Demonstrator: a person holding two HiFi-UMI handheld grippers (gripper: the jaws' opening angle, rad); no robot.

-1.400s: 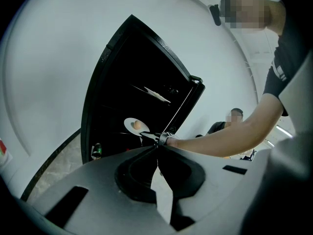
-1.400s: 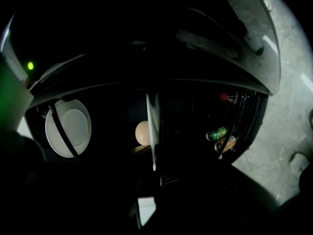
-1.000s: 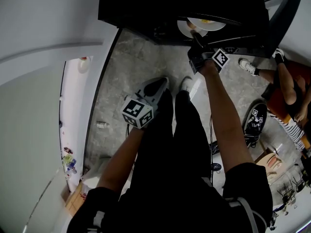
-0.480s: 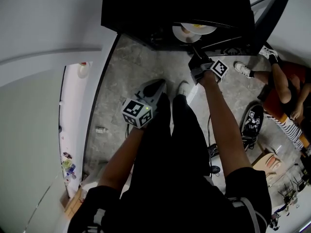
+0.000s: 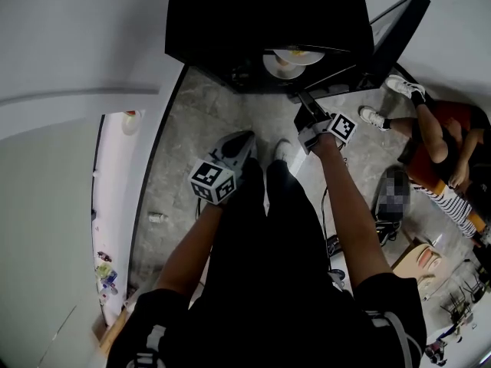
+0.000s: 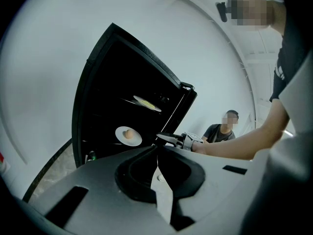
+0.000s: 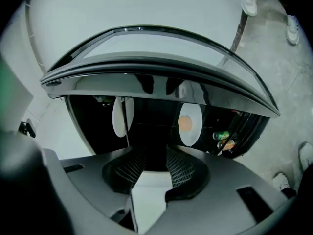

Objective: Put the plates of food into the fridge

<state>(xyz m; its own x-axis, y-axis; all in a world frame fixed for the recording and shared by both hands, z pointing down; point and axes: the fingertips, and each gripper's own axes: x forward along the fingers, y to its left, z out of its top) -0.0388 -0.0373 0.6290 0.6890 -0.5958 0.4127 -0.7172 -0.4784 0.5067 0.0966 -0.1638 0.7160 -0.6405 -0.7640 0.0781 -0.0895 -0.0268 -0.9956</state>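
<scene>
Your right gripper [image 7: 154,153]: jaws just been opening, now apart, nothing between. Your left gripper [image 6: 157,153]: jaws together, empty. Top plate [image 6: 146,103], bottom plate [image 6: 128,135] sit inside open black fridge [image 6: 105,89].

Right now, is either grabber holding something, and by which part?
Nothing is held. The left gripper is shut on nothing. The right gripper has just been opening its jaws, and nothing is between them.

Fridge [image 5: 261,21] black, at 12 o'clock. Plates white: one [image 7: 195,112] with orange-brown food [image 7: 185,124], other [image 6: 137,99] with yellow food [image 6: 149,105]. Floor [image 5: 199,129] mottled grey stone. Left gripper [image 5: 242,139], right gripper [image 5: 304,100] grey; cubes [image 5: 212,182] black-and-white squares. Trousers [image 5: 276,236] black.
</scene>
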